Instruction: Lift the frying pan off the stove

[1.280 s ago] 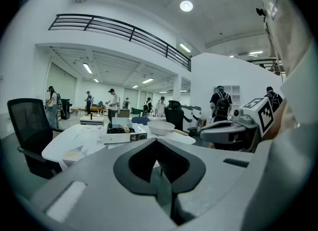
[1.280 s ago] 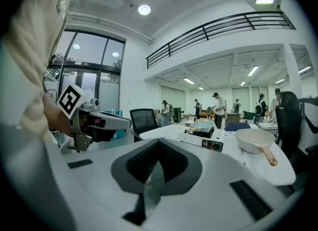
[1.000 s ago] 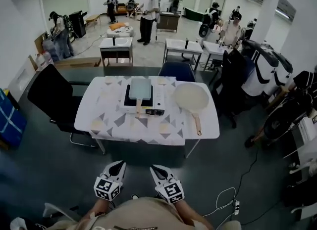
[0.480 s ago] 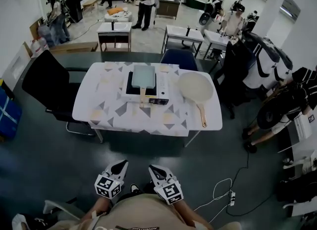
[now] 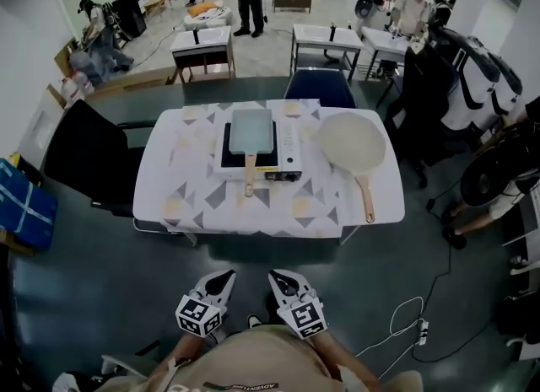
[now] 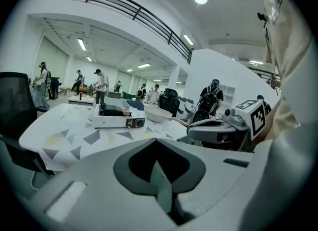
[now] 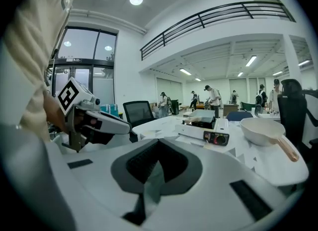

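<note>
Since the earlier frames the table has drawn nearer and now fills the middle of the head view, while both grippers sit a little higher at the bottom edge.

Left gripper: jaws together, nothing between them. Right gripper: jaws likewise together and empty. Both sit side by side in the lower centre of the frame, pointing toward the table and well apart from it, with bare floor between.

Task item: the frying pan, rectangular, rests flat on the stove in the upper centre of the frame. Its wooden handle points down the frame toward the grippers. A round pan lies on the table to the right of the stove, and a black chair stands at the table's left end.

Assessment: approach under way, no contact yet.

Risks noted:
- Closed jaws reaching the handle would push the pan, or shove the stove, instead of gripping; they must open first.
- A grip on the handle's far end alone would probably let the pan tip or twist.
- Drifting right would bring the right gripper against the round pan's handle.
</note>
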A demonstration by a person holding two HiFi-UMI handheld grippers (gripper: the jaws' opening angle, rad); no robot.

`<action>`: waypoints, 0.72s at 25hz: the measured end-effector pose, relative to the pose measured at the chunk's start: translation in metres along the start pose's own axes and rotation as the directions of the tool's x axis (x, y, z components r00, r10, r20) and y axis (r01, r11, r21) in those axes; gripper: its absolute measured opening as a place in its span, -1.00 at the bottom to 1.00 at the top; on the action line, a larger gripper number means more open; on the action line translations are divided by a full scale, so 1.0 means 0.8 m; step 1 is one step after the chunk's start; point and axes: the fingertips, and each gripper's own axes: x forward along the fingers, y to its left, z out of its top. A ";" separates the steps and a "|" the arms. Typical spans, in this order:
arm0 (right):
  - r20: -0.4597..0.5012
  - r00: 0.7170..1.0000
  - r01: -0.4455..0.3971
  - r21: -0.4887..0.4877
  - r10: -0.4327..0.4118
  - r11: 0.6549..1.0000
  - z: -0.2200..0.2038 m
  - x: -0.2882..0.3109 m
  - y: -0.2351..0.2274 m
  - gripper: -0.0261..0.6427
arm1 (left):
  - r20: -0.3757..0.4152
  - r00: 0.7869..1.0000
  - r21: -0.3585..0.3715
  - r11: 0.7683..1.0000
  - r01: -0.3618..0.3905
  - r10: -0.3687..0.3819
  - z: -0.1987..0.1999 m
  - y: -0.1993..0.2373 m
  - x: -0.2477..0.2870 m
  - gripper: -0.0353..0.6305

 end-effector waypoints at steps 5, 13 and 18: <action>0.043 0.998 -0.046 -0.040 0.048 0.998 0.031 0.058 -0.068 -0.91 | 0.014 1.000 0.001 1.000 -0.020 0.020 0.045 0.043 0.062 -0.93; 0.043 0.994 -0.105 -0.002 0.105 0.995 0.032 0.100 -0.136 -0.91 | 0.016 0.997 -0.064 0.995 -0.071 0.072 0.075 0.075 0.125 -0.93; 0.040 0.990 -0.137 0.020 0.136 0.990 0.030 0.119 -0.157 -0.91 | -0.001 0.993 -0.052 0.991 -0.119 0.119 0.082 0.087 0.132 -0.93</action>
